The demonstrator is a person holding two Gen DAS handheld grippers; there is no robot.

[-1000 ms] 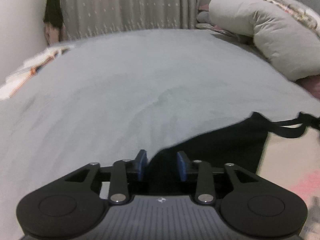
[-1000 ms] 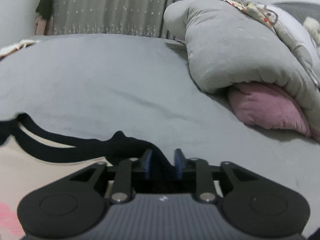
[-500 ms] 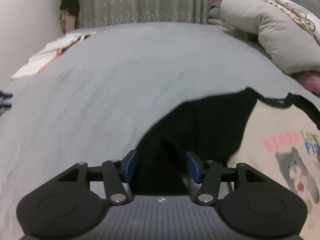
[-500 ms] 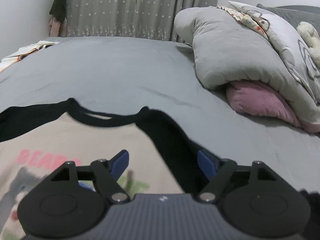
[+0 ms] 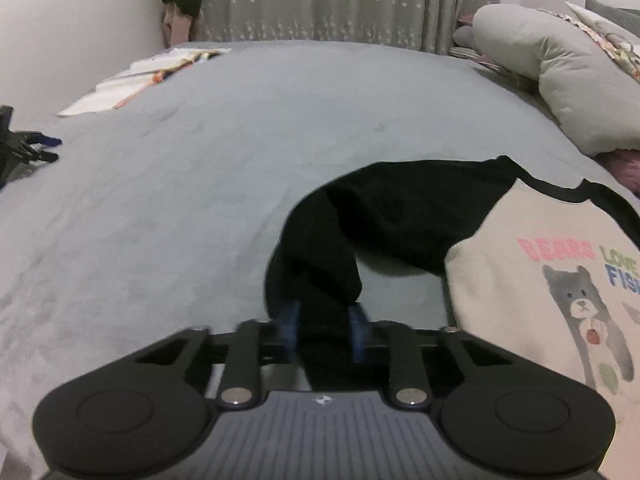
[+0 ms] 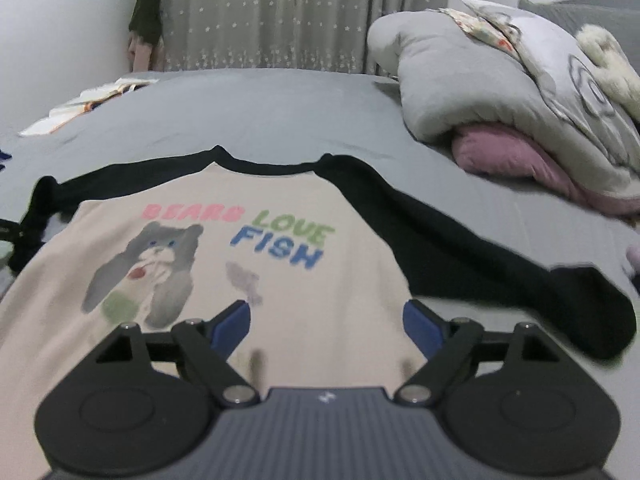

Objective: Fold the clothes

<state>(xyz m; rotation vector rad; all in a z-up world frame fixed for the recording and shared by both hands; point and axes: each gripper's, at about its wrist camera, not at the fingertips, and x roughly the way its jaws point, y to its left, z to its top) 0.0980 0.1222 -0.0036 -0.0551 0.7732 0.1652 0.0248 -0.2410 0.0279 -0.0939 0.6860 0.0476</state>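
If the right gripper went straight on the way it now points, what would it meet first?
Probably the shirt: the right gripper, jaws open, looks just above its cream front, pointing toward the print. Depth is unclear, so it might skim over it.

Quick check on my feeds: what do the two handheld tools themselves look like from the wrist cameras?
Both look alike. The left tool and right tool have matte black bodies with two round discs, a ribbed grey centre panel bearing a small white logo, black linkage arms with silver pivot screws, and blue fingertips. No cables or sleeves are visible.

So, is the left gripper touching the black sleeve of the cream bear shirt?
Touching. The left wrist view shows the left gripper with its blue fingers closed on the black sleeve.
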